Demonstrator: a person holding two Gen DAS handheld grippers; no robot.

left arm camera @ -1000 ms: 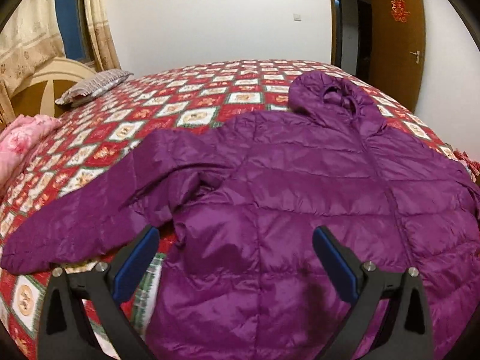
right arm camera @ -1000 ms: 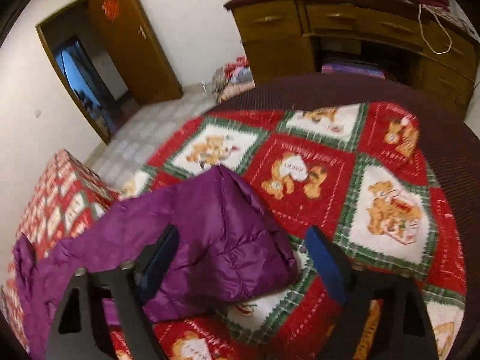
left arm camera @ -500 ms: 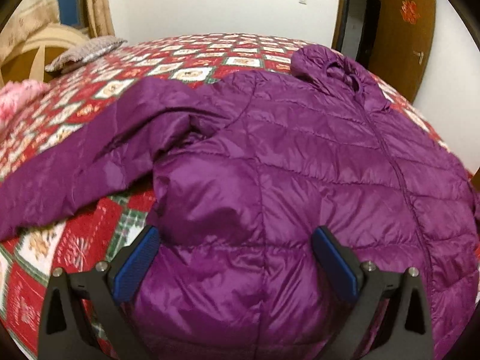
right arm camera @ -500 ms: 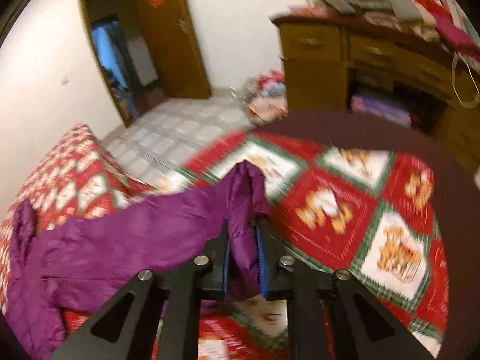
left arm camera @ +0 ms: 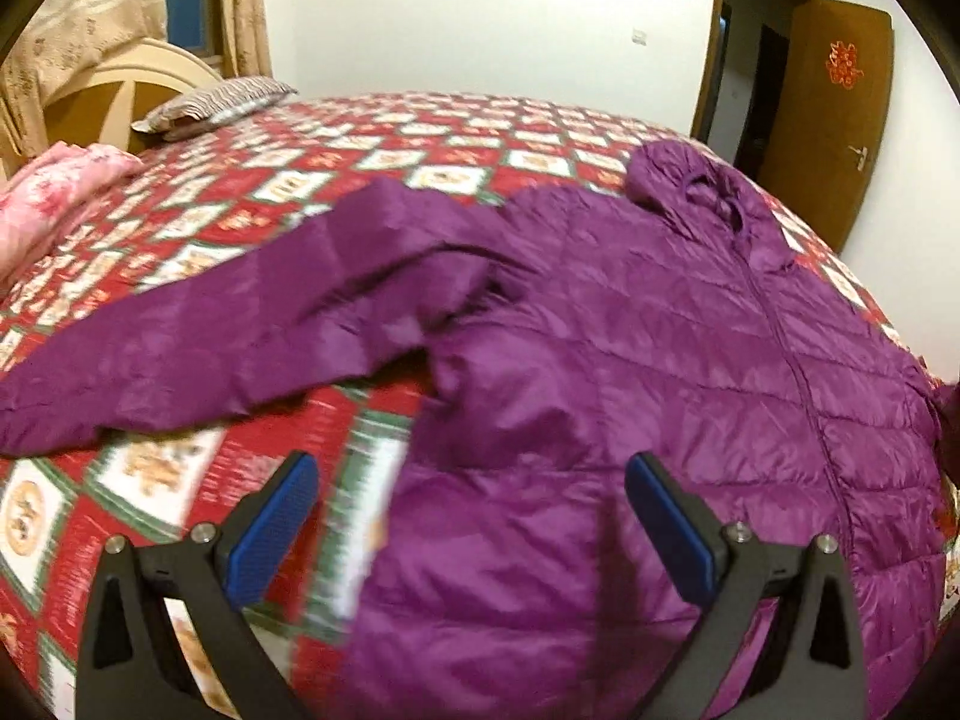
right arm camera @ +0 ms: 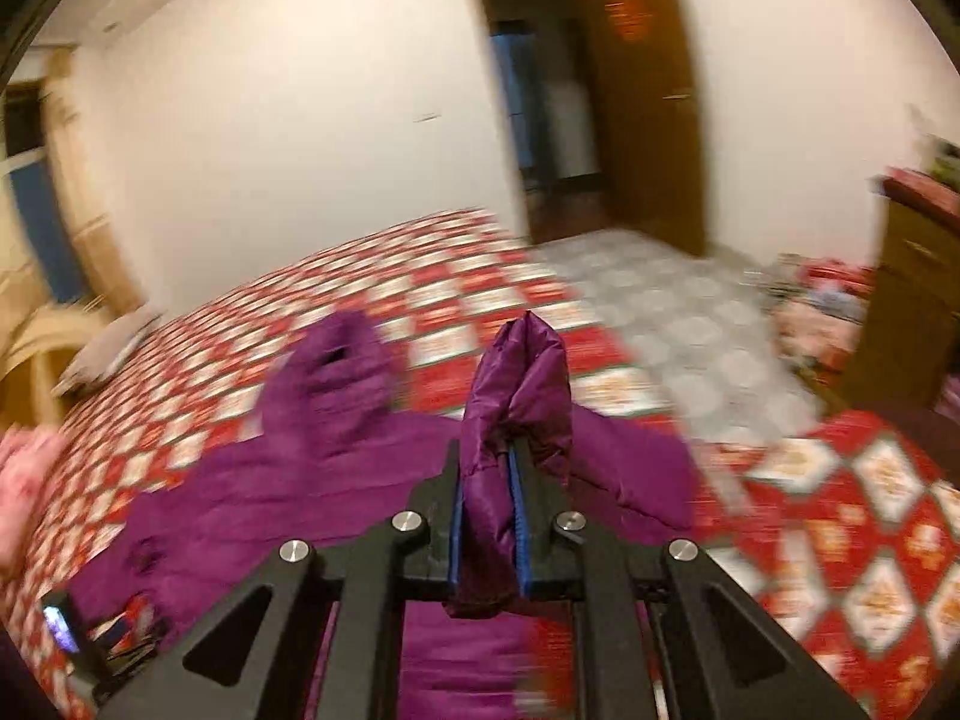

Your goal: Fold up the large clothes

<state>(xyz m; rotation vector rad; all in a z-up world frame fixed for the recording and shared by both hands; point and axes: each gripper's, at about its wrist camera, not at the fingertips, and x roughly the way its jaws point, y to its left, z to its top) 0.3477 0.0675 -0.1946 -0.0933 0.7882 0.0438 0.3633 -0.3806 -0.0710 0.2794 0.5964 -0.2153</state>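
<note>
Quilted glossy purple jacket sleeve bunches in right hand-held gripper; left hand-held gripper gapes wide.

My right claw's view is smeared by motion: the bed's quilt, the floor tiles and the heap by the dresser are too blurred to tell apart. The sleeve pinched in that claw hides the pads' inner faces. In my left claw's view, the purple jacket's hem runs off the bottom edge, its far side is cut at the right rim, and the quilt pattern between my fingers is smeared.
</note>
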